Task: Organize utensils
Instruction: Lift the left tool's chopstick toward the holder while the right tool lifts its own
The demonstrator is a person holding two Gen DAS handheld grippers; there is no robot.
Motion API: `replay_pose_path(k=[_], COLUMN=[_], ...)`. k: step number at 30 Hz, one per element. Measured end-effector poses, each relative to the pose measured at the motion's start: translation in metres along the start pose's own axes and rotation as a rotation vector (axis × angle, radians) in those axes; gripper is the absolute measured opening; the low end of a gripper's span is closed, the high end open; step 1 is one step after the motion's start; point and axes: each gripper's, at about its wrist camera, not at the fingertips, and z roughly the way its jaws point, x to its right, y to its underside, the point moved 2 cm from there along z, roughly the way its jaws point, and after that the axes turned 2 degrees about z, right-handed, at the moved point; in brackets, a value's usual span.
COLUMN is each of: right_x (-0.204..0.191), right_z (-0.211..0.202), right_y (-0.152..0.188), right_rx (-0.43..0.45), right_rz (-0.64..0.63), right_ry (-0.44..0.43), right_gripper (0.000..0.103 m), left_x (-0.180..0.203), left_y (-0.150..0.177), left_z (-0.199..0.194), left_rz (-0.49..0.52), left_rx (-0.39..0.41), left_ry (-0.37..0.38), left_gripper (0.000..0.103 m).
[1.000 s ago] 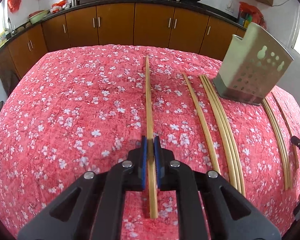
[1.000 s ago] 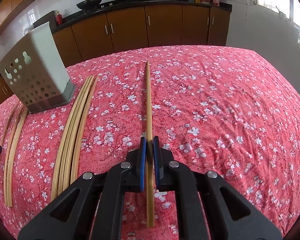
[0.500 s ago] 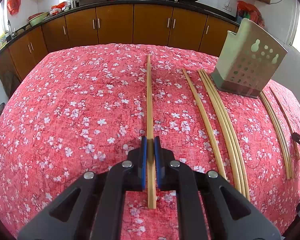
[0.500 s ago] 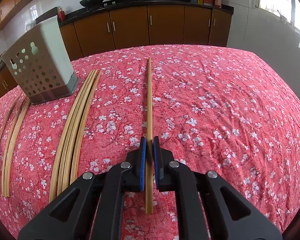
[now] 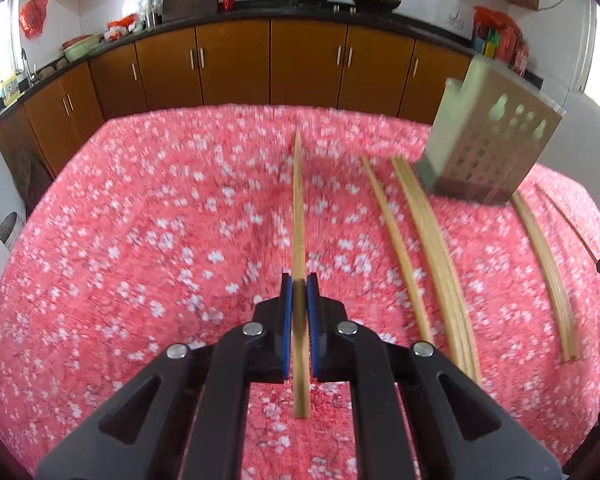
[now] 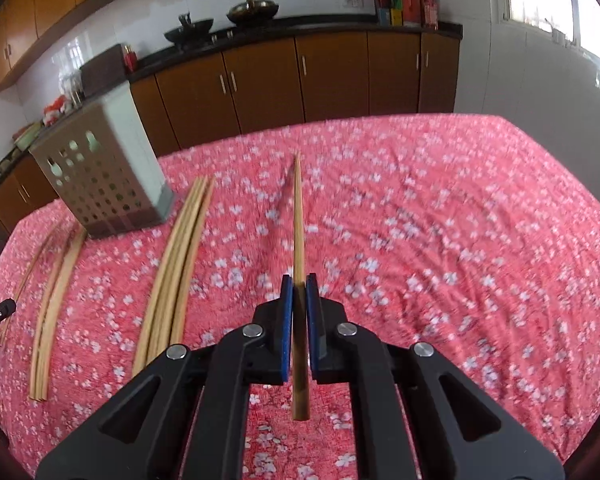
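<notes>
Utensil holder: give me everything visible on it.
The utensil holder is a tall, grey-green boxy caddy, plastic by its look, with a darker base band. Its front is pierced with rows of round holes and gourd-shaped cutouts. It stands upright on the red floral cloth. Loose chopsticks lie beside it; contact is unclear. Neither gripper touches it.

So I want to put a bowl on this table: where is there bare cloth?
Bare floral tablecloth runs from the chopstick in the right gripper to the table's right edge. Another bare stretch lies left of the chopstick in the left gripper. It is crowded round the perforated holder, with chopstick bundles on both sides.
</notes>
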Motion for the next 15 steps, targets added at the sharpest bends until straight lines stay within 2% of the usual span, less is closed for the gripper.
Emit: replay_pose_path(k=[15], right_x=[0.007], right_z=[-0.053], right_y=[-0.043], right_rx=[0.242], right_rz=[0.006], right_ry=[0.010], right_gripper=[0.007], left_x=[-0.006], left_y=[-0.062], left_z=[-0.104], left_rz=[-0.021], left_rx=[0.333], left_ry=[-0.015], left_gripper=[0.008])
